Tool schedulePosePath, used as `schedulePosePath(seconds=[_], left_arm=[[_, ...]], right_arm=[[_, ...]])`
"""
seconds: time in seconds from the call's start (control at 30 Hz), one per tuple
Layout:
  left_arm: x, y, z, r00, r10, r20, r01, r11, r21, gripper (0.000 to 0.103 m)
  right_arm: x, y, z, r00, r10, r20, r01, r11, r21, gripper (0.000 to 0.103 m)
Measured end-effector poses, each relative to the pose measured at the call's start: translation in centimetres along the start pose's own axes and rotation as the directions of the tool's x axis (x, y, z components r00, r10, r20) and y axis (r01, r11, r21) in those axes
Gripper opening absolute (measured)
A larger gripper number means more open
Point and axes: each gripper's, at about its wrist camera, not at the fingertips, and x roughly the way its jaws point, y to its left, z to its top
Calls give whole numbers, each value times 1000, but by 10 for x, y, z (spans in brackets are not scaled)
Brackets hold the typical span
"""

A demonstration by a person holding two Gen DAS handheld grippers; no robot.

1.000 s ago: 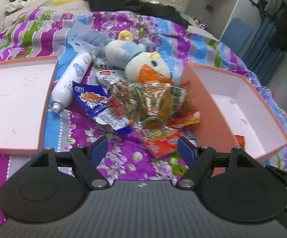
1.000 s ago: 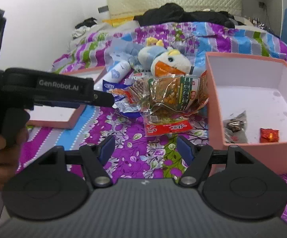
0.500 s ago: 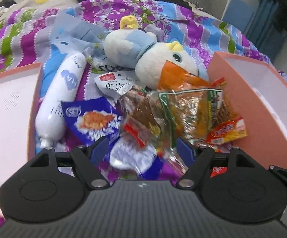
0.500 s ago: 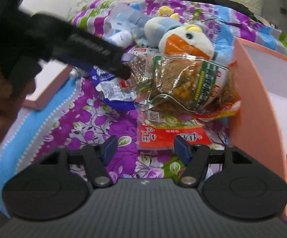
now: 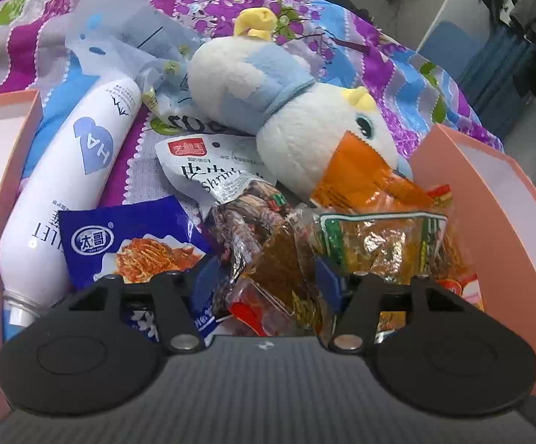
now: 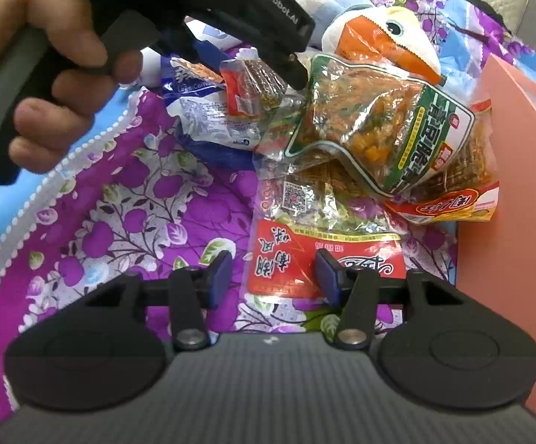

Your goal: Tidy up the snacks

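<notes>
- My left gripper [image 5: 266, 277], low centre of the left wrist view, jaws closing around a clear packet of dark brown snack [image 5: 268, 259]; the packet sits between the blue pads, firm pressing I cannot tell.
- In the right wrist view my left hand [image 6: 46, 74] fills the upper left, wrapped round the black handle; the left gripper's tip reaches the small brown packet [image 6: 253, 85] near top centre.
- My right gripper [image 6: 273, 277], bottom centre of its view, jaws closing with a gap left; the red packet [image 6: 323, 259] lies between and under the pads, not clamped.
- Snack pile sits mid-frame on the purple floral bedspread [image 6: 120, 222]: green-edged bean packet [image 6: 379, 129] on top, orange-red packet [image 6: 449, 203] at its right against the box.
- Pink box [image 6: 519, 222] along the right edge, just beside the pile.
- Blue packet [image 5: 127, 244] lower left of the left view, white spray can [image 5: 71, 185] beside it.
- Plush duck [image 5: 294, 111] above the pile, beak touching the packets.
- Pink lid [image 5: 5, 185] at the left edge.
</notes>
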Motion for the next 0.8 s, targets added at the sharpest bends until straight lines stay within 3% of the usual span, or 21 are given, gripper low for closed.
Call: schedulePosePath(seconds=[0.07, 0.13, 0.23, 0.5, 0.8], left_arm=[[1, 0, 1, 1000, 8, 4, -8, 1000, -2, 51], [-2, 0, 2, 1000, 2, 10, -2, 1000, -7, 40], [-18, -1, 2, 999, -18, 50, 20, 999, -40, 27], [-65, -18, -11, 996, 29, 82, -27, 999, -32, 22], [-137, -33, -59, 991, 87, 98, -81, 995, -64, 15]], right_arm=[[-1, -2, 1, 1000, 8, -1, -8, 1000, 12, 39], [-1, -1, 2, 999, 32, -5, -32, 999, 19, 19], [-6, 8, 2, 999, 31, -9, -32, 999, -20, 4], [-40, 13, -11, 999, 36, 9, -36, 999, -19, 3], [-92, 21, -44, 999, 44, 26, -44, 999, -9, 3]])
